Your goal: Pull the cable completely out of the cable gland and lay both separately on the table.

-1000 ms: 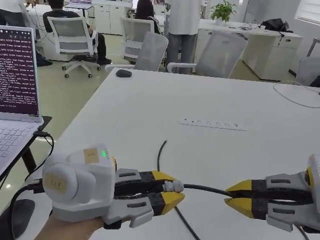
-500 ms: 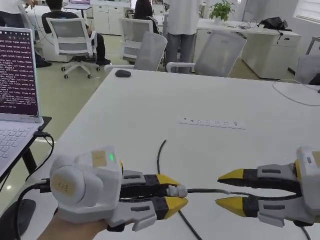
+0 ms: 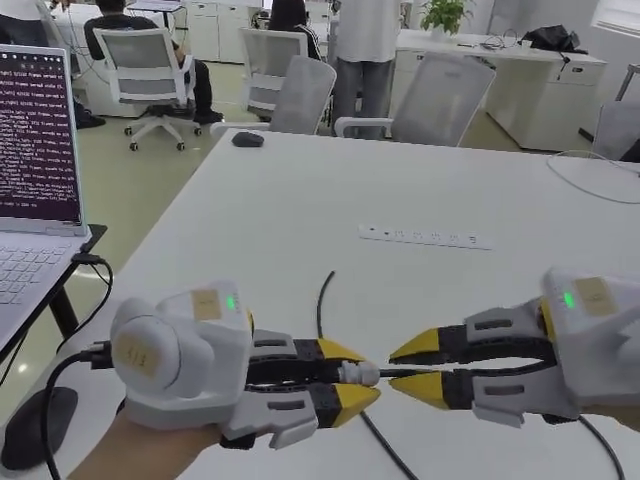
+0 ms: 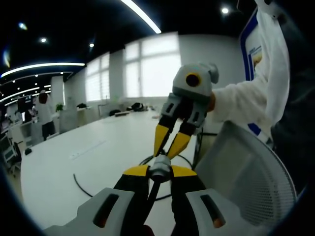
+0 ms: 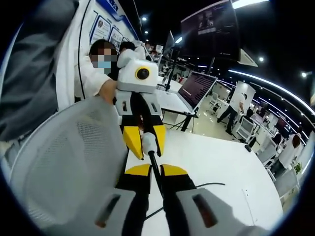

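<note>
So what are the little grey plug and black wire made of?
The cable gland looks like pale grey plastic, slightly shiny; metal is possible. The cable seems coated in matte black rubber or soft plastic, since it bends loosely.

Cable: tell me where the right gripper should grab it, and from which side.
Grip the cable on the straight stretch just outside the cable gland, which the left gripper clamps. Come end-on from opposite it, where the right gripper sits with open jaws either side of the cable. That stretch lines up with the gland, so a straight pull should likely free it.
</note>
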`<state>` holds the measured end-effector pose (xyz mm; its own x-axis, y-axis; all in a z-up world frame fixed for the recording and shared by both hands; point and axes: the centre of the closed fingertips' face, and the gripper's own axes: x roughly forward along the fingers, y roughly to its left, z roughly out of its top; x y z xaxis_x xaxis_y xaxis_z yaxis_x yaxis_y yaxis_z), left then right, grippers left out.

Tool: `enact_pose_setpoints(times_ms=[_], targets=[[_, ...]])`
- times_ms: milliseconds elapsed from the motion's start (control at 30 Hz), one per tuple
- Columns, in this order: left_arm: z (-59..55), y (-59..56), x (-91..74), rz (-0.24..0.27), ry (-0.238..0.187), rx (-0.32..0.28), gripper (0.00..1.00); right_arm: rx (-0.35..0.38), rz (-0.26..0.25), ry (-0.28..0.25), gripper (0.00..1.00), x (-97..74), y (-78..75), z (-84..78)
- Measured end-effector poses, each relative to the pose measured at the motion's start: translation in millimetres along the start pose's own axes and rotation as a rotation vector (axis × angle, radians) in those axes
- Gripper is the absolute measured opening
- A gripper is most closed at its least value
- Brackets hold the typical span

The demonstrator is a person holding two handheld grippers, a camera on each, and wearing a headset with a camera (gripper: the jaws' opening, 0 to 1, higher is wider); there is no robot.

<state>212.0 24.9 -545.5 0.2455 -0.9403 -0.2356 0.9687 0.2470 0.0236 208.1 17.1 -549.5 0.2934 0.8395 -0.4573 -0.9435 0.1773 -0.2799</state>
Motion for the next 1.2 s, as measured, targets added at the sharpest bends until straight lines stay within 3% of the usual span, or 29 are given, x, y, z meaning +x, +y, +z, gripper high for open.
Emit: enact_pose_setpoints(times_ms=[333, 433, 567, 1000, 1200], targets=[[-0.4, 1.0, 0.8, 0.007, 0.003, -0.004, 0.17, -0.010, -0.003, -0.005, 0.04, -0.7, -1.0, -1.4], [0.7, 6.1, -2.1, 0.027, -0.007, -0.023, 0.17, -0.006, -0.020, 0.013, 0.03, -2.1, -5.9, -8.1], [5.6, 11.5, -5.1, 0.045, -0.038, -0.053, 0.17, 0.030, -0.048, -0.003, 0.03, -9.4, -15.0, -13.0], [6.3, 25.2, -11.0, 0.106, -0.053, -0.092, 0.17, 0.102, -0.086, 0.049, 0.03, -30.6, -34.6, -46.2], [7.3, 27.8, -12.9, 0.121, -0.061, -0.099, 0.17, 0.121, -0.094, 0.060, 0.04, -36.5, -40.3, -54.3]])
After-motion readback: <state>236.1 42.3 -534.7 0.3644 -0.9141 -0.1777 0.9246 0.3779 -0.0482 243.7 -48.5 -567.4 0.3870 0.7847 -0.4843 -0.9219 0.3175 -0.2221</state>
